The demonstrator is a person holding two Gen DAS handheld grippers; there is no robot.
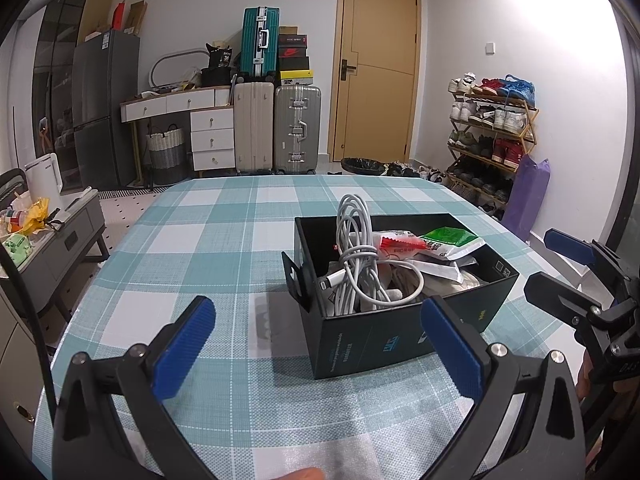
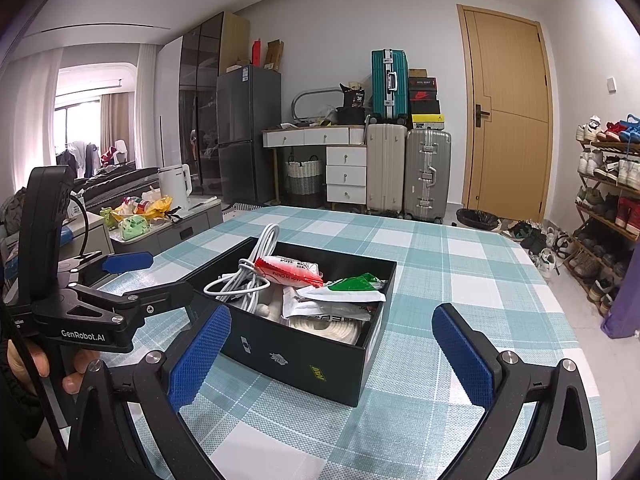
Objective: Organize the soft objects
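Left wrist view: both my grippers, left [image 1: 316,344] and right [image 2: 330,350], hang spread and empty before the box [image 1: 400,332] on the table [image 1: 224,248]. Cable [image 1: 358,256] and packets [image 2: 320,280] already fill it, so I judge the next move best kept slow, tucking in the protruding cable loop.

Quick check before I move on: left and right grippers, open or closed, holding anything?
Left gripper: open, holding nothing, just short of the black box.
Right gripper: open, holding nothing, near the same box.

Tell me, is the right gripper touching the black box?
Apart. In the right wrist view, the open right gripper stays short of the black box, with checked tablecloth visible between each finger and the box.
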